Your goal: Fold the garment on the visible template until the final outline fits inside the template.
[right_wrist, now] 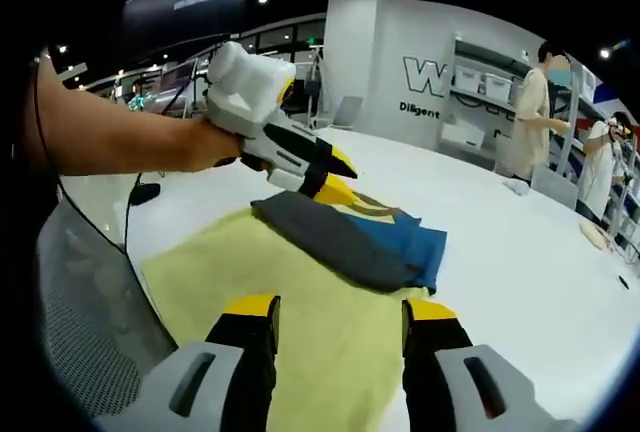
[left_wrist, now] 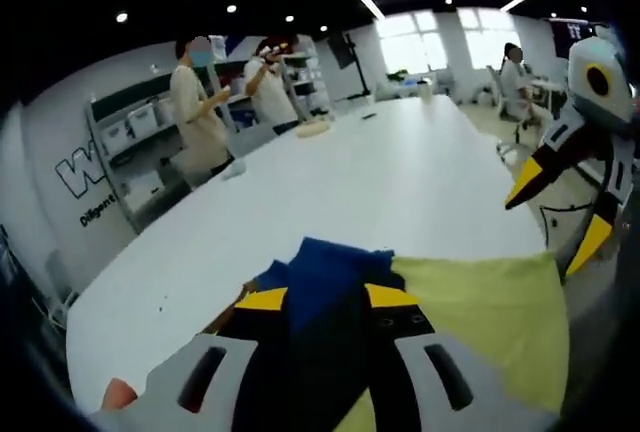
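Observation:
The garment (right_wrist: 352, 239) is a blue piece with a dark grey layer folded over it. It lies on the yellow template mat (right_wrist: 240, 282), at the mat's far side. A hand holds my left gripper (right_wrist: 338, 180) at the garment's far end, jaws closed on the dark fabric. In the left gripper view, dark cloth fills the gap of my left gripper (left_wrist: 327, 297), with blue garment (left_wrist: 335, 260) just beyond and the template (left_wrist: 495, 302) to the right. My right gripper (right_wrist: 340, 307) hovers open over bare yellow mat, short of the garment. That right gripper (left_wrist: 558, 212) also hangs open past the table's right edge.
The long white table (left_wrist: 400, 162) stretches away, with small items (left_wrist: 312, 128) near its far end. Two people (left_wrist: 200, 102) stand by grey shelves beyond it; another sits at the far right. A grey mesh chair (right_wrist: 90, 332) sits by the near table edge.

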The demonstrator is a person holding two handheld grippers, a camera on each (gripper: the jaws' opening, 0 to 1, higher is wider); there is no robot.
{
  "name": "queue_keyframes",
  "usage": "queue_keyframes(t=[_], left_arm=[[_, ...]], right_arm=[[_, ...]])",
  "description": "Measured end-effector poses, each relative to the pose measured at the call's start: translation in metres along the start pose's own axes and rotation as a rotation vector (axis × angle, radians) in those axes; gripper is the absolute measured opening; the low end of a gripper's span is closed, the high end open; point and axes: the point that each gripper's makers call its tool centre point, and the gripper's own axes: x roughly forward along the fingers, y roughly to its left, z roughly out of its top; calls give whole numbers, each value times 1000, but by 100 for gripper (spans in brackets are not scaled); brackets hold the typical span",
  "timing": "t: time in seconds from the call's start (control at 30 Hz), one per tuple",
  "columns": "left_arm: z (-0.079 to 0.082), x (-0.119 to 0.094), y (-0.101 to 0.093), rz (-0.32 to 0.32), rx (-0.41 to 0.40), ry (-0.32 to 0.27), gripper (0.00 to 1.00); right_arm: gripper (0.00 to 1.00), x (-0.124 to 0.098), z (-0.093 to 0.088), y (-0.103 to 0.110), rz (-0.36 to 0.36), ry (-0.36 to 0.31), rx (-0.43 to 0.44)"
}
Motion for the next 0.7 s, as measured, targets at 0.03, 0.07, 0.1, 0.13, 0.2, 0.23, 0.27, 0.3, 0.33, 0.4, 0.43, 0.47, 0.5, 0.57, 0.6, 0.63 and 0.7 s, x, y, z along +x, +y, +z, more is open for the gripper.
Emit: queue_keyframes(t=[0.03, 0.07, 0.1, 0.13, 0.2, 0.23, 0.27, 0.3, 0.33, 0.4, 0.43, 0.47, 0.5, 0.57, 0.6, 0.63, 0.7], left_arm=[[0, -6, 1, 7, -10, -6, 30], [0, -13, 2, 19, -20, -11, 31], [-1, -18, 2, 25, -30, -14, 32], [-1, -22, 2, 31, -40, -16, 34], [-2, -35, 4, 54, -69, -25, 37], [-3, -42, 4, 64, -87, -26, 38], [-3, -47, 4, 68, -92, -28, 40], [-3, -54, 3, 75, -100, -32, 41], [-3, -59, 3, 85, -108, -35, 43], [-3, -72, 2, 104, -135, -49, 45], [-2, -78, 1, 111, -142, -59, 46], [-3, -84, -1, 116, -149, -67, 46], [-4, -89, -1, 125, -159, -71, 47], [-7, -103, -5, 143, -177, -74, 47], [-6, -113, -7, 159, -184, -84, 48], [-5, -119, -9, 169, -189, -93, 49], [-6, -134, -11, 187, -211, -110, 51]], right_arm=[[49, 0, 0, 1, 3, 0, -2], [49, 0, 0, 1, 5, 1, -6], [49, 0, 0, 2, 7, 2, -8], [49, 0, 0, 2, 9, 2, -8], [49, 1, 0, 3, 12, 3, -12], [49, 1, 0, 4, 15, 3, -12], [49, 1, 0, 4, 17, 4, -14], [49, 1, 0, 5, 18, 5, -16], [49, 1, 0, 5, 19, 5, -16], [49, 1, 0, 6, 21, 5, -14], [49, 1, 0, 6, 22, 4, -14], [49, 1, 0, 6, 22, 4, -12], [49, 1, 0, 6, 23, 4, -11], [49, 1, 0, 7, 30, 5, -7], [49, 1, 0, 8, 32, 5, -6], [49, 1, 0, 8, 32, 6, -6], [49, 1, 0, 8, 33, 7, -7]])
